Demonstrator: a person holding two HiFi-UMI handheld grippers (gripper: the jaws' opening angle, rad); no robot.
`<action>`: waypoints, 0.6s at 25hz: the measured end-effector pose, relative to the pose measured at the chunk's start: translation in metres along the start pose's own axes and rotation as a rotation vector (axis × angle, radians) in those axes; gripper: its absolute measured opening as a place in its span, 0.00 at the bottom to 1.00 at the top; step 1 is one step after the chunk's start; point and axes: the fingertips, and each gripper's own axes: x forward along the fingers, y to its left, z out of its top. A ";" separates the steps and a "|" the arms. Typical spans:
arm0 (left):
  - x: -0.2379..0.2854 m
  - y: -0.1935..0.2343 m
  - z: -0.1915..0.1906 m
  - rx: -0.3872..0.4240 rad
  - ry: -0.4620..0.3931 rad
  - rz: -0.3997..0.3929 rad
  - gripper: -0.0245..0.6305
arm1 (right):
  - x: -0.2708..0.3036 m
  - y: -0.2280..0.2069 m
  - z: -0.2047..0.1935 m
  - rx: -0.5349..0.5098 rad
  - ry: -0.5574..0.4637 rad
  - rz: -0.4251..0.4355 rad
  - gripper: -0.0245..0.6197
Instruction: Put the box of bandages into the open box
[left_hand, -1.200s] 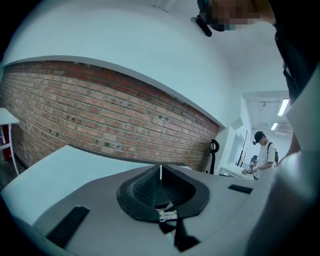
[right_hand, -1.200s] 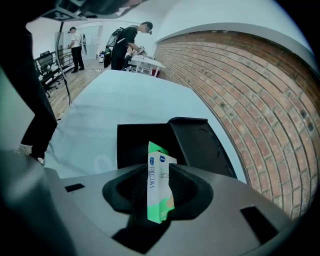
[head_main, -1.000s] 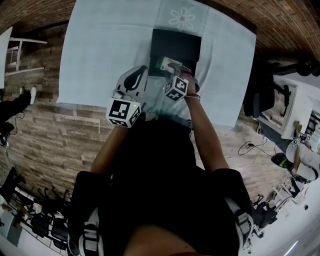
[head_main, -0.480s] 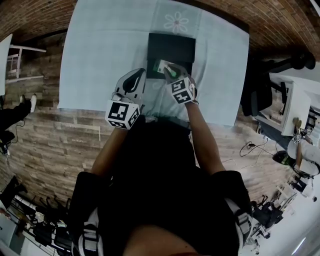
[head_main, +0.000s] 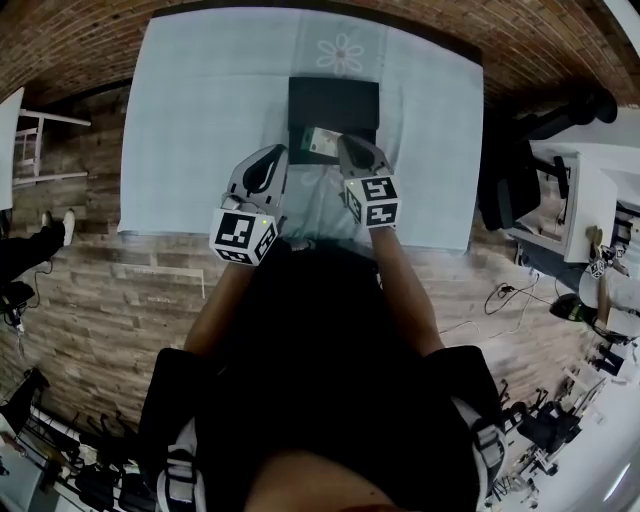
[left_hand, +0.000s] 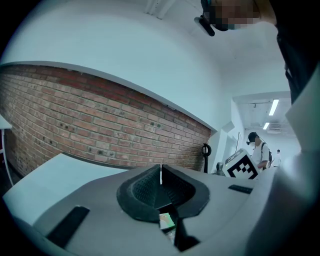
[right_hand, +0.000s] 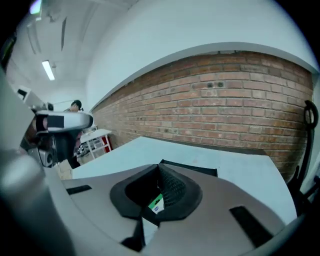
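Saw the small white-and-green cardboard bandage box lying at the near edge of the black rectangular open box, toward the far edge of the pale-blue-clothed table. Found the right gripper just beside it, jaws pressed together on nothing. Noted the left gripper further left, likewise closed and empty.

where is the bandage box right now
Head view: the bandage box lies at the near end of the open black box, just left of the right tool.
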 end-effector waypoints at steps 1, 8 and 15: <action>-0.001 -0.002 0.001 0.001 -0.003 -0.003 0.10 | -0.007 0.000 0.005 0.024 -0.024 -0.007 0.08; -0.016 -0.009 0.010 0.007 -0.025 -0.015 0.10 | -0.052 0.015 0.027 0.100 -0.145 -0.036 0.08; -0.020 -0.027 0.002 0.014 -0.013 -0.057 0.10 | -0.085 0.028 0.031 0.183 -0.223 -0.056 0.08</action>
